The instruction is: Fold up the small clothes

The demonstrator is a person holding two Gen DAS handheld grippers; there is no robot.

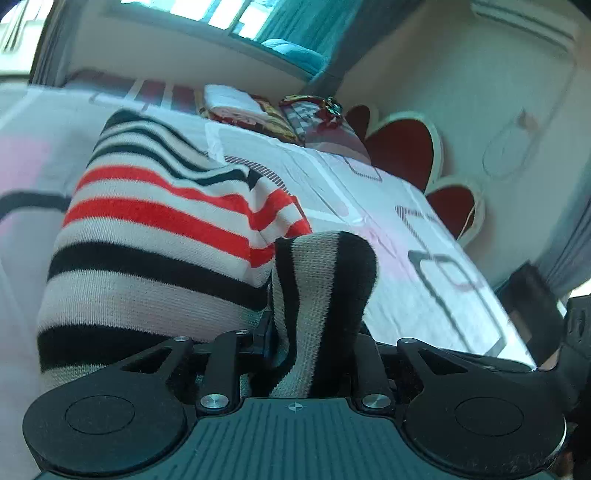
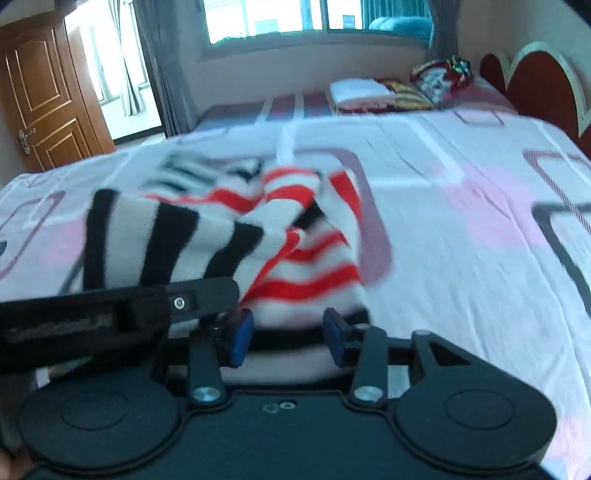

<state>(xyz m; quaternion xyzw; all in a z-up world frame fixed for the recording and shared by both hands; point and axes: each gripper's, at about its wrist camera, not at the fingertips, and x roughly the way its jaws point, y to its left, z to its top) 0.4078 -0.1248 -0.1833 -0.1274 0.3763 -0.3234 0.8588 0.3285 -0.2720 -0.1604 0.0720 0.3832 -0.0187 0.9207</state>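
In the left wrist view, the left gripper (image 1: 295,332) is clamped on a bunched fold of the striped knit garment (image 1: 155,236), which rises directly from the jaws and drapes off to the left over the bed (image 1: 369,199). The fabric appears to be a soft, light ribbed knit with no stiffness; it should sag wherever it is unsupported and is best taken at a hem, cuff or corner so the pinch gathers few layers. Grip should hold well, since the knit looks textured rather than slick. In the right wrist view, the right gripper (image 2: 288,332) stands released, its blue pads (image 2: 240,338) apart with a white part of the garment lying between and just beyond them, not pinched. The left gripper's finger crosses the lower left, with black-striped cloth over it. The bed sheet is pale, patterned with pink and grey rectangles, lightly creased and yielding. Beyond it are folded bedding (image 2: 358,90), a red scalloped headboard (image 2: 535,77), a window (image 2: 314,18) and a wooden door (image 2: 40,92).
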